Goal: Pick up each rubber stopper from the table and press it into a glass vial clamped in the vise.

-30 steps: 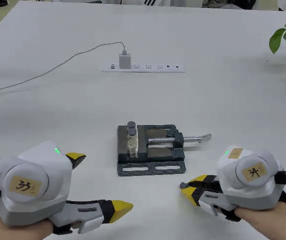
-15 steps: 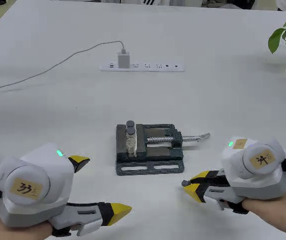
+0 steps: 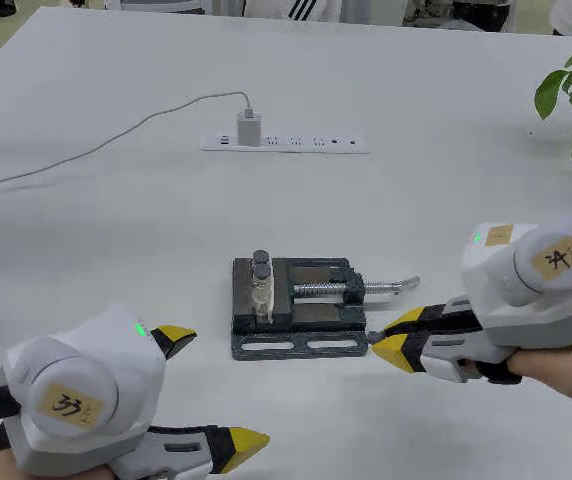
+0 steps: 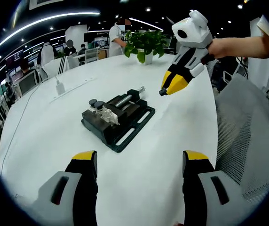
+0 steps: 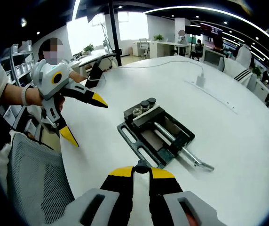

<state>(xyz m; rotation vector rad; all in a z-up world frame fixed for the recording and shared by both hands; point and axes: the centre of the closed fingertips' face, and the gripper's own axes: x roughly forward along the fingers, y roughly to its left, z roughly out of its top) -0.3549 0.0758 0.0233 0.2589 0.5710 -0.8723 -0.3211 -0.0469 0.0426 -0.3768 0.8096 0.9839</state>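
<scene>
Dark rubber shows at the tip of the right gripper [image 5: 142, 170]: a stopper [image 5: 141, 165] is pinched between its yellow-tipped fingers [image 5: 122, 173], which stand narrow, closed onto it from both sides. Ahead of these fingers, a little apart from them, lies the black vise [image 5: 165, 136] on the white bench [image 3: 116, 230]. Its screw handle [image 5: 198, 161] points off to the right of the fingers. At the far end of the vise from that handle, three glass vials are clamped in a row. Two capped vials [image 5: 148, 102] carry dark stoppers. The open vial [image 5: 137, 112] beside them has a bare mouth and is the one nearest the fingers.

In the head view the held stopper sits close to the near corner of the vise base, under the handle; whether it touches the base cannot be told.

The left gripper [image 4: 140, 155] has its fingers [image 4: 85, 157] spread wide with nothing between them. The vise lies well ahead of them, seen through the gap, and the open vial is again the nearest of the row.

Beyond the vise, far from both pairs of fingers, a white power strip [image 3: 296, 143] holds a charger [image 3: 250, 128]. A leafy plant [image 3: 571, 95] stands at the right edge of the bench.
</scene>
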